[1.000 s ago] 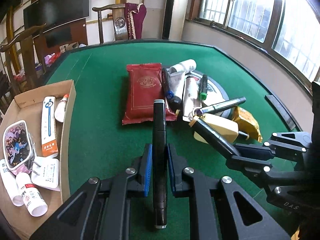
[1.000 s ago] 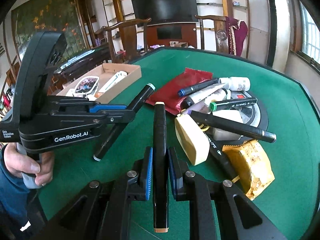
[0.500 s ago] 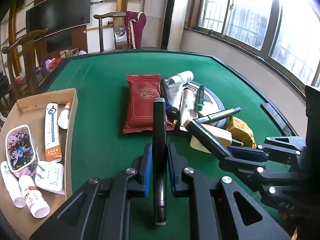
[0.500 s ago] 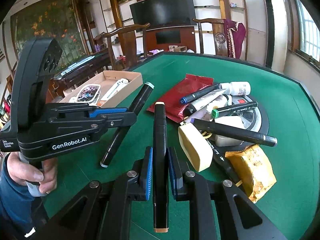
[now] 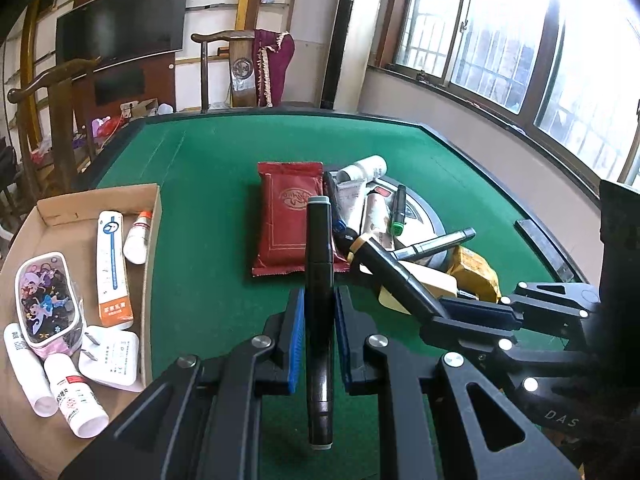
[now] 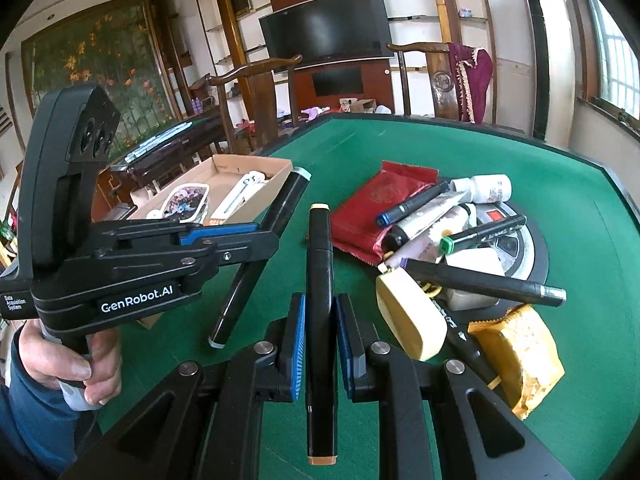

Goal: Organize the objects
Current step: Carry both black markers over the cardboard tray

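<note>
Left wrist view: the left gripper is clamped on one grey-capped marker above the green table. One cardboard box at left holds seven items (three are white bottles).

Right wrist view: the right gripper is closed on one tan-capped marker. Three more markers lie in the pile, beside one red pouch.

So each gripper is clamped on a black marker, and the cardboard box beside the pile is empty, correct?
Not quite. The left gripper and right gripper do each clamp a black marker, but the cardboard box is not empty: the left wrist view shows tubes, small bottles and a printed case inside.
</note>
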Tool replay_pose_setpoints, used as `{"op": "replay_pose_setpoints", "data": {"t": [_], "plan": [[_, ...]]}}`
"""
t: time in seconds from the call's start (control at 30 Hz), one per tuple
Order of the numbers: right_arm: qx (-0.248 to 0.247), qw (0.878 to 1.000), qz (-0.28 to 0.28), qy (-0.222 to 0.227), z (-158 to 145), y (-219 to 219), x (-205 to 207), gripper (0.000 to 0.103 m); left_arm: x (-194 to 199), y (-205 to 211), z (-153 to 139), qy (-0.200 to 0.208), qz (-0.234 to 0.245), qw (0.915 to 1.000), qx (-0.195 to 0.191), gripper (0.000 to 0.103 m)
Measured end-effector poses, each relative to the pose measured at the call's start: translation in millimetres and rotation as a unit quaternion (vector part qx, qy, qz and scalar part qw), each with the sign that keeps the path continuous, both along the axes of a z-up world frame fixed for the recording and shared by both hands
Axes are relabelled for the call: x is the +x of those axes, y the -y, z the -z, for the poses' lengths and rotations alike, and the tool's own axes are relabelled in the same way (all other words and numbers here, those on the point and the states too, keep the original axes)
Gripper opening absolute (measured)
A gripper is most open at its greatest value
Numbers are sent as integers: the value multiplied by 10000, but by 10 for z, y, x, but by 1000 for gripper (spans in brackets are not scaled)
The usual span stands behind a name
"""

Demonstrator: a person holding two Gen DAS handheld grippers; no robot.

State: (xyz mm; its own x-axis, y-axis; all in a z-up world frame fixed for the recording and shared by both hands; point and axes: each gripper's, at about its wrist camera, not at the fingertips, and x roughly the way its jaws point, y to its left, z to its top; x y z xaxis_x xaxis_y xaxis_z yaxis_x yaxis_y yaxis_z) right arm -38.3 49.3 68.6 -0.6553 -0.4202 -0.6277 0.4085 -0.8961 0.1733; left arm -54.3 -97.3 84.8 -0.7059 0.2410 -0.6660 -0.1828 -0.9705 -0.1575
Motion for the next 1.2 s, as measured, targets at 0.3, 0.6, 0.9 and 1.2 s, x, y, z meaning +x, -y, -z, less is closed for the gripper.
{"op": "replay_pose_setpoints", "data": {"t": [0.3,0.6,0.9,1.2], "plan": [[-100,9999,-50,-44,-103,167,-135,17,25,222,-148,-170,-189,9994,232,14],[-161,9996,-222,-81,-217,469,-332,17,66,634,-278,-326,-557,9962,580,15],[-347,9983,-475,29,-308,878,-596,17,108,1087,-363,-419,-935,9905,921,15],[-464,9963,-695,204,-295,1293,-835,17,113,1445,-358,-410,-1241,9850,1131,15]]}}
